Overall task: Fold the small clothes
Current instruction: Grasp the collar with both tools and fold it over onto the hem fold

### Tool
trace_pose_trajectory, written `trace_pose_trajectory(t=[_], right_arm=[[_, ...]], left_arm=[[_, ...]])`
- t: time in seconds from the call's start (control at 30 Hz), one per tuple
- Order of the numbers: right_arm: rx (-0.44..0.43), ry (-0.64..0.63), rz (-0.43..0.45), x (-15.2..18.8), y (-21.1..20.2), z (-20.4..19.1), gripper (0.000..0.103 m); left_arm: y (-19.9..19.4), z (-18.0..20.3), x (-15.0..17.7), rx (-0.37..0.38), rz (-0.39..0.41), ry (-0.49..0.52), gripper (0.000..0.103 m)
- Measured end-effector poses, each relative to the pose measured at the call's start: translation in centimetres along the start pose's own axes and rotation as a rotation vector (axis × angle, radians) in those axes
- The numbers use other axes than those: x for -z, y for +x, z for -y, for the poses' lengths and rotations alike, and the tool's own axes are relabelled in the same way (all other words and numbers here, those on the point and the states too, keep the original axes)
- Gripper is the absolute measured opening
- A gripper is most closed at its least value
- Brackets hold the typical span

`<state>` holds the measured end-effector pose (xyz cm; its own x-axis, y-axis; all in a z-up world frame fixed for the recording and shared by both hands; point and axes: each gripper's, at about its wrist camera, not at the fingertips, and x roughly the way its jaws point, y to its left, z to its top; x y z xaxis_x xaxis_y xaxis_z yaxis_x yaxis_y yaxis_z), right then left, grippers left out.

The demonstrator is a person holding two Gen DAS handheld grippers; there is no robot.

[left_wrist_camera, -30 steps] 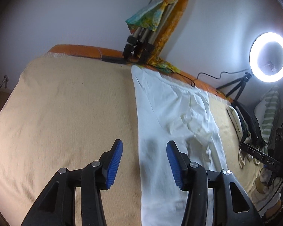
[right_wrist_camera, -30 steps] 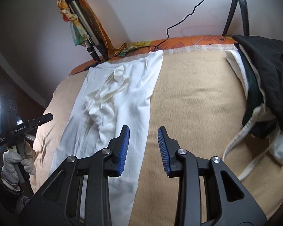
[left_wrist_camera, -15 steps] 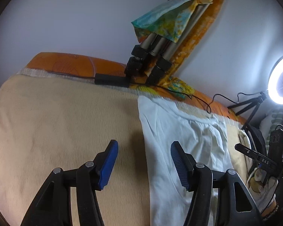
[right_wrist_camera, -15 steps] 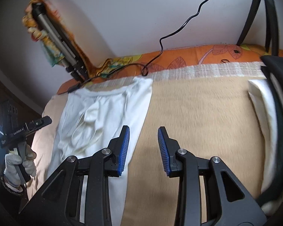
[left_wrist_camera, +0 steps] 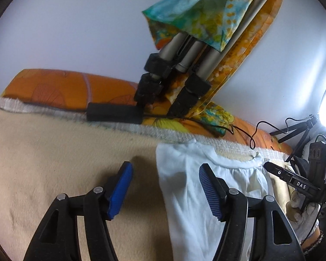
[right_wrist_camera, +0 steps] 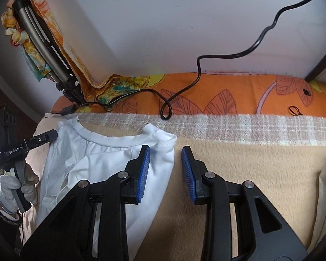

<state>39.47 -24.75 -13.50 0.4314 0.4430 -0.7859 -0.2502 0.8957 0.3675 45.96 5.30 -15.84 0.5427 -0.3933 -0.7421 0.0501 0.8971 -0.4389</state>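
White garment (left_wrist_camera: 197, 198) lay flat on the beige blanket (left_wrist_camera: 54, 152) of the bed, its neckline at the far edge near the orange pillow (right_wrist_camera: 228, 95). The left hand-held gripper (left_wrist_camera: 165, 192) hung over its left shoulder, jaws just widened and apart, nothing between them. The right hand-held gripper (right_wrist_camera: 165, 174) straddled the right shoulder edge, jaws apart, not pressing the cloth

Beige blanket (right_wrist_camera: 239, 174) covers bed; white garment (right_wrist_camera: 110, 163) lies flat on it near far edge.
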Motion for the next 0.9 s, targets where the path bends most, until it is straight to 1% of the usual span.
trace_pose_trajectory(t=[0.1, 0.13, 0.17, 0.2, 0.23, 0.27, 0.3, 0.4, 0.6, 0.73, 0.9], right_arm=[[-0.014, -0.010, 0.002, -0.2, 0.3, -0.1, 0.033], [-0.014, -0.015, 0.003, -0.2, 0.4, -0.3, 0.033], [-0.015, -0.024, 0.004, -0.2, 0.5, -0.5, 0.030], [-0.019, -0.033, -0.001, -0.2, 0.7, -0.7, 0.026], [-0.023, -0.040, -0.006, -0.2, 0.8, -0.8, 0.016], [-0.022, -0.045, -0.006, -0.2, 0.9, -1.0, 0.013], [-0.022, -0.048, -0.004, -0.2, 0.8, -1.1, 0.010], [-0.027, -0.045, 0.013, -0.3, 0.1, -1.2, 0.007], [-0.067, -0.050, 0.067, -0.7, -3.2, -2.1, 0.006], [-0.082, -0.060, 0.090, -0.6, -5.6, -3.0, 0.006], [-0.090, -0.084, 0.113, 0.1, -9.2, -5.1, 0.006]], left_arm=[[0.5, 0.3, -0.5, 0.003, -0.005, 0.019, 0.063], [0.6, 0.4, -0.5, 0.001, -0.006, 0.029, 0.055], [0.8, 0.7, -0.5, -0.005, -0.008, 0.040, 0.049], [1.1, 0.9, -0.5, -0.009, -0.013, 0.051, 0.032], [1.3, 1.0, -0.5, -0.007, -0.020, 0.062, 0.017], [1.6, 1.2, -0.5, -0.002, -0.025, 0.072, 0.013], [1.7, 1.2, -0.5, 0.003, -0.027, 0.075, 0.006], [1.4, 1.6, -0.5, -0.004, -0.011, 0.089, 0.004], [-1.1, 1.9, -0.4, 0.039, 0.033, 0.065, 0.003], [-3.6, 2.9, 0.0, 0.051, 0.057, 0.091, 0.003], [-7.3, 4.2, 0.6, 0.054, 0.089, 0.118, 0.003]])
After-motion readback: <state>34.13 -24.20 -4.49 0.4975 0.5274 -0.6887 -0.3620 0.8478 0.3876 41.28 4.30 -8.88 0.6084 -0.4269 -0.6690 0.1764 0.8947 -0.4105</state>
